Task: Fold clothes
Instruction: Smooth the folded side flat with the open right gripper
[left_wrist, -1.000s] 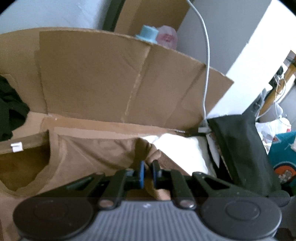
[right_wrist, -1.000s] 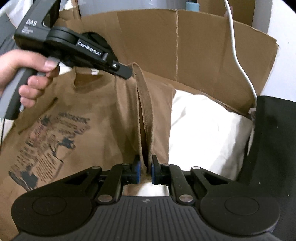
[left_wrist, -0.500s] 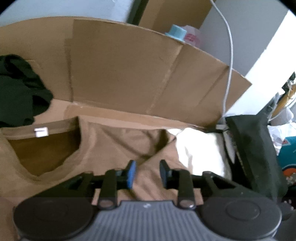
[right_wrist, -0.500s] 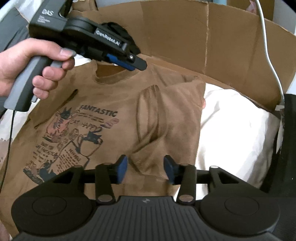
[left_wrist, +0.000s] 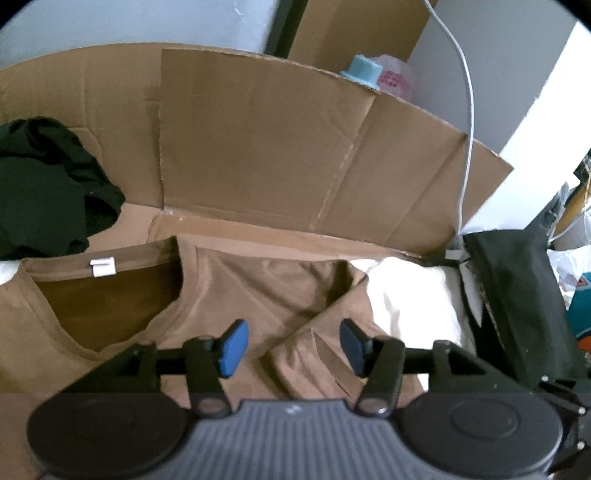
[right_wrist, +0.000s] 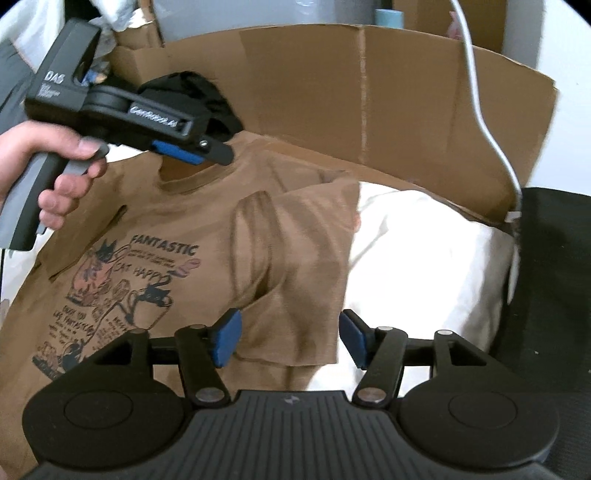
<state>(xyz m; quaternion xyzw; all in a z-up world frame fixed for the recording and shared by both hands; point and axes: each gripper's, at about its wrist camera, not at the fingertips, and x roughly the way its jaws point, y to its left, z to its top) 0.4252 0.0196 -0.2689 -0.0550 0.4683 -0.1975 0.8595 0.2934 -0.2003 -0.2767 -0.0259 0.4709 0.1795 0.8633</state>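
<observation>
Both grippers, left (left_wrist: 291, 347) and right (right_wrist: 290, 339), hover with jaws wide apart, holding nothing, above the brown T-shirt (right_wrist: 155, 236), lying print-up, collar toward the cardboard wall (right_wrist: 332, 92), sleeve folded inward.

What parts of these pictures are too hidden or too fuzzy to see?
- Brown T-shirt: in the right wrist view, its bottom is hidden behind the right gripper.
- Small print under "FANTASTIC": too blurry to read.
- Blue-capped thing: in the left wrist view, the cardboard hides its lower part.
- Black clothes: cut off by the left edge.
</observation>
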